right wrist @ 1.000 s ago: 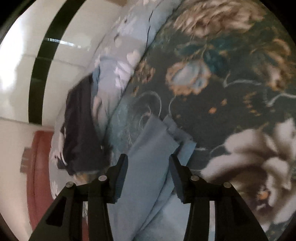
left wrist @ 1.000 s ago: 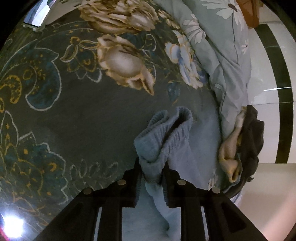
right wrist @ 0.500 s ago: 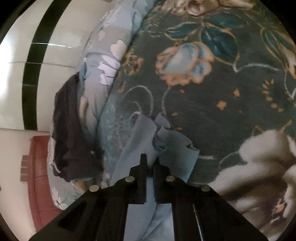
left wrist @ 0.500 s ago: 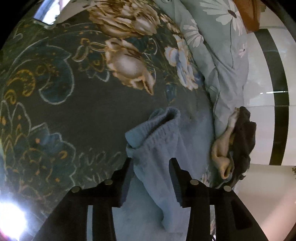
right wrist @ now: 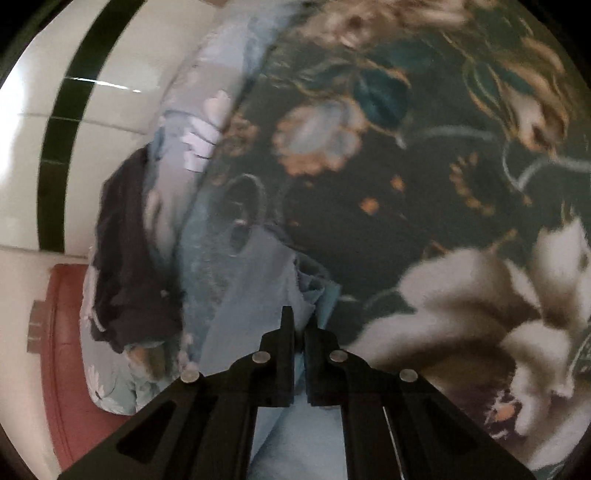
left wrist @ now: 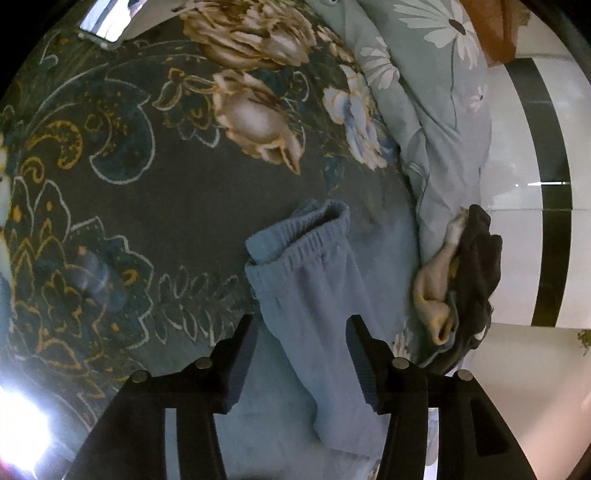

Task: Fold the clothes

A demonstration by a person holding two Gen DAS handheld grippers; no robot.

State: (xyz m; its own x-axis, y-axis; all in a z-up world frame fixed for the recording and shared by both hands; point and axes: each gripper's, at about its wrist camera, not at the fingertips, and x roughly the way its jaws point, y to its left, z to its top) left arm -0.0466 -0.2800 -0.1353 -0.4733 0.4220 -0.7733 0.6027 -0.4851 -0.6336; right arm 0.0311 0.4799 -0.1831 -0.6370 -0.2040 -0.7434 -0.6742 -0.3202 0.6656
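Light blue pants (left wrist: 314, 295) lie on a dark floral blanket (left wrist: 147, 192), the elastic waistband end bunched toward the far side. My left gripper (left wrist: 301, 328) hangs just above them. Its jaws are opening and stand apart on either side of the cloth without pressing it. In the right wrist view the same blue pants (right wrist: 258, 288) run up from the bottom edge. My right gripper (right wrist: 298, 325) is shut on a fold of this blue cloth, which shows in the slit between its pads.
A pale blue daisy-print quilt (left wrist: 436, 110) borders the blanket. A heap of dark and cream clothes (left wrist: 469, 273) lies on its edge, also seen as dark clothes (right wrist: 129, 258). White wall tiles with a black stripe (left wrist: 550, 184) stand beyond. A phone-like object (left wrist: 103, 26) lies far left.
My left gripper let go of the blue waistband and spread its jaws, and the cloth dropped onto the blanket. My right gripper closed from open onto a fold of the blue pants.
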